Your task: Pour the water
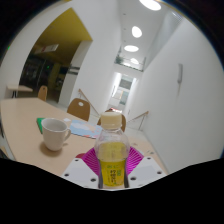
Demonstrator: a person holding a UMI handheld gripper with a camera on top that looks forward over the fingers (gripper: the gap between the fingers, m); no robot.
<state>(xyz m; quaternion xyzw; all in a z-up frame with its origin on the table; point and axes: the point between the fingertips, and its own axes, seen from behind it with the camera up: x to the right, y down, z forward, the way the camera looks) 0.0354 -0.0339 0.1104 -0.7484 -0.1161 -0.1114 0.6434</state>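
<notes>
A clear plastic bottle [112, 158] of yellow drink with a white label stands upright between my fingers, held above the table. My gripper [112, 163] is shut on the bottle; the pink pads [90, 158] press on both its sides. A white mug [54, 133] stands on the light wooden table [25, 125], to the left of the bottle and a little beyond the fingers. Its handle points right. The inside of the mug is hidden.
Wooden chairs [80, 107] stand along the table's far side. A long white corridor with ceiling lights [135, 45] runs beyond. A white wall [185, 90] is on the right.
</notes>
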